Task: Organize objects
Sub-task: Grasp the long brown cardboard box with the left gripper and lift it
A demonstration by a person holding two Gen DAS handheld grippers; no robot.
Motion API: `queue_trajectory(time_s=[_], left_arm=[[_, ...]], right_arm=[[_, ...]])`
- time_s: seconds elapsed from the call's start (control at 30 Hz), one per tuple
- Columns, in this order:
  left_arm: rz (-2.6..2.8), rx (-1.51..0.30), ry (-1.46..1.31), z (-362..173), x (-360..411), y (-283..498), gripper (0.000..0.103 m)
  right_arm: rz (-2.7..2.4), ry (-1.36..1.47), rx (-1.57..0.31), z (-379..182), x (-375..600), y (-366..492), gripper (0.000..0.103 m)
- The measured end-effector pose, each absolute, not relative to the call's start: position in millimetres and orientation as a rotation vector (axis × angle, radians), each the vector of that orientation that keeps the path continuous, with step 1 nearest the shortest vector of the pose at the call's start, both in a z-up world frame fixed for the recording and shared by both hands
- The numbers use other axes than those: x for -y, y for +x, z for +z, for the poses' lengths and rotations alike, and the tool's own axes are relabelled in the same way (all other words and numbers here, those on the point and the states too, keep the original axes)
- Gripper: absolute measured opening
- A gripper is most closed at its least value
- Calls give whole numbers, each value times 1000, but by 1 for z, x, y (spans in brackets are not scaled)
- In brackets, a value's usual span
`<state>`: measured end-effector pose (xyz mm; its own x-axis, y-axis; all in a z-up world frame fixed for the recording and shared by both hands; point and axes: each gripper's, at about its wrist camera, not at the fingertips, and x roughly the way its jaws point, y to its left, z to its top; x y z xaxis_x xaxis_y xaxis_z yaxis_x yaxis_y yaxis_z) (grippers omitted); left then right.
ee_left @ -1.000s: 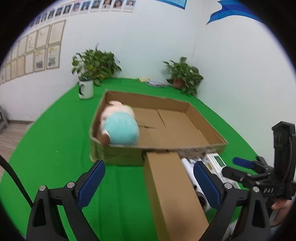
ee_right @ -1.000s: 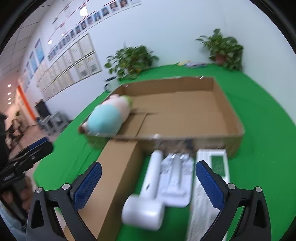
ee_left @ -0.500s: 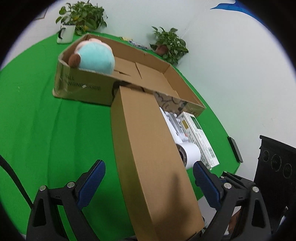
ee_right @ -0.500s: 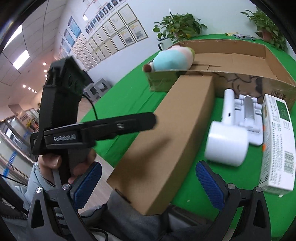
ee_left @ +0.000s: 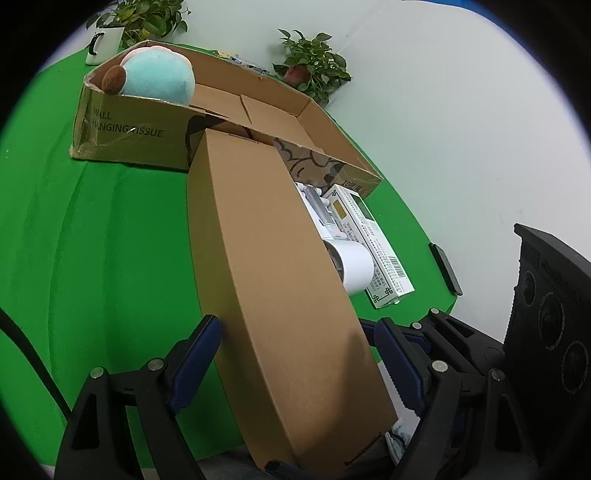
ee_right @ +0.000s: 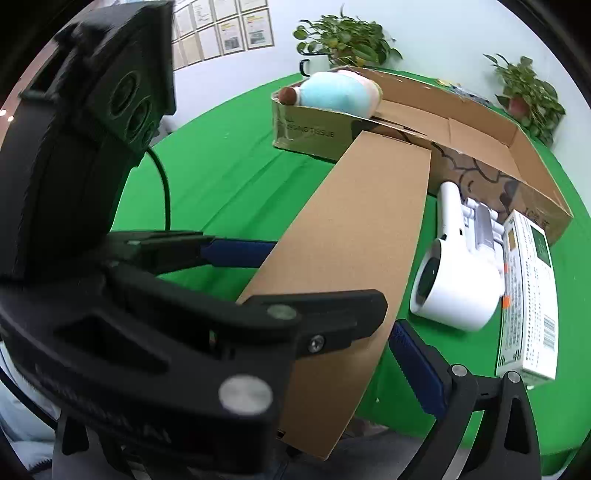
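Your left gripper straddles the near end of the long box, its blue pads at either side; whether they press the cardboard you cannot tell. Your right gripper sits at the same end, its jaws' state unclear too. The box lies on the green table, its far end touching the open carton, which holds the plush. A white device and a printed pack lie just beside the box.

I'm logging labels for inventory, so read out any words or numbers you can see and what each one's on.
"WALL HANGING TISSUE": side of the open cardboard tray.
"10": tray's right end; characters after it unreadable.
White carton: barcode and fine print, too small to read.
Wall frames: too small.
Long brown box: no print.
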<state>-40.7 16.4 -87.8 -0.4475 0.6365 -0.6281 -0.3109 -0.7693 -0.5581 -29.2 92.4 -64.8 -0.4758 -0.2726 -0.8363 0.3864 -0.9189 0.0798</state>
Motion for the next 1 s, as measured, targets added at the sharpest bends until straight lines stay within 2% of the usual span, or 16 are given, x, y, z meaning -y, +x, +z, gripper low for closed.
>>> queue_trajectory(time_s=[0.23, 0.37, 0.4, 0.47, 0.53, 0.63, 0.7, 0.73, 0.87, 1.0], left_arm=[[2250, 490, -1149, -78, -11, -30, 85], [2254, 532, -1132, -73, 10, -26, 85], [2263, 551, -1138, -73, 17, -26, 85], [2284, 617, -1169, -78, 35, -27, 85], [2277, 688, -1193, -85, 48, -27, 85], [2258, 752, -1219, -96, 57, -25, 85], [2247, 753, -1232, -101, 55, -23, 85], [2242, 756, -1232, -103, 53, -24, 85], [2228, 736, -1213, -100, 48, -24, 85], [2225, 733, -1195, -98, 48, -23, 85]], right_arm=[[-2414, 1310, -100, -63, -95, -28, 94], [-2382, 1284, 3, -62, -99, -34, 86], [-2393, 1274, 27, -61, -102, -35, 75], [-2383, 1281, 104, -60, -111, -40, 60], [-2372, 1277, 106, -59, -114, -39, 58], [-2401, 1267, 19, -56, -106, -33, 63], [-2389, 1280, -51, -58, -93, -30, 90], [-2384, 1278, -72, -59, -88, -27, 94], [-2415, 1267, -274, -66, -60, -17, 99], [-2465, 1271, -386, -76, -48, -11, 97]])
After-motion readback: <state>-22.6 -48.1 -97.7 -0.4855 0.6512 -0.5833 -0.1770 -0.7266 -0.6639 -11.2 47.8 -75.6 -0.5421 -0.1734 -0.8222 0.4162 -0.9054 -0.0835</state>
